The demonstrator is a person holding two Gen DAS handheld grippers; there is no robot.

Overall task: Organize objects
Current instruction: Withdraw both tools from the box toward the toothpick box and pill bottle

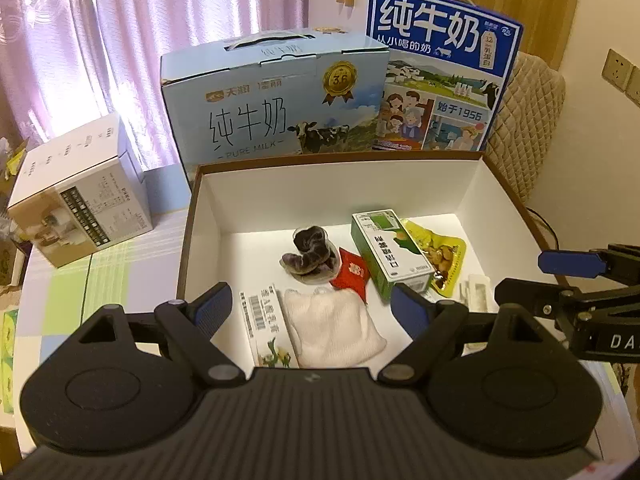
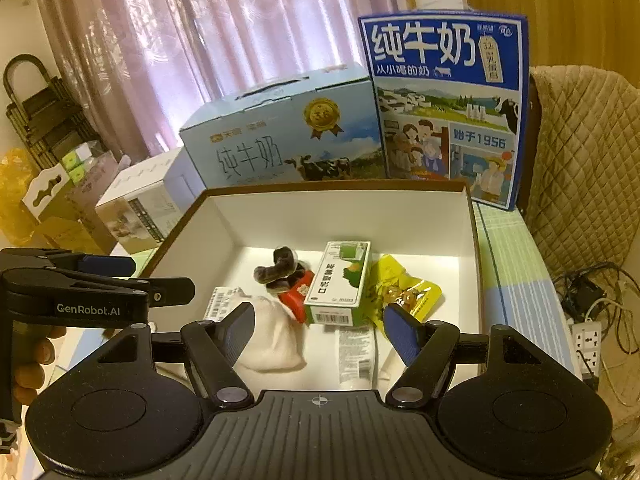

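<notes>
1. The left gripper [image 1: 311,312] sits at the bottom of its own view, jaws spread apart with nothing between the blue pads.
2. The right gripper [image 2: 320,332] fills the bottom of its own view, jaws likewise released and empty.
3. Both hang above the near edge of a white-lined storage box [image 1: 328,196] with a brown rim, in the middle of each frame.
4. On the box floor, centre of the frame, a green carton [image 1: 390,250] lies flat, its far end resting on a yellow snack packet [image 1: 444,256] to its right.
5. Left of the carton is a dark plush toy [image 1: 310,250] in clear wrap, and a red packet [image 1: 352,274] lies just beside it, touching the carton's edge.
6. A white cloth pouch [image 1: 332,326] lies at the lower centre, with a flat white box bearing a barcode [image 1: 266,326] just to its left.
7. A small white plastic piece [image 1: 478,292] rests near the box's right wall.
8. Behind the storage box, in the upper half, stand a light blue milk case [image 1: 276,100] and a taller dark blue milk case [image 1: 440,68].
9. A white cube-shaped box [image 1: 76,192] stands at the left on the checked tablecloth [image 1: 100,280].
10. Pink curtains [image 1: 140,40] hang across the upper left.
11. In the right wrist view, a hand [image 2: 34,356] grips the left gripper's handle at the left edge.
</notes>
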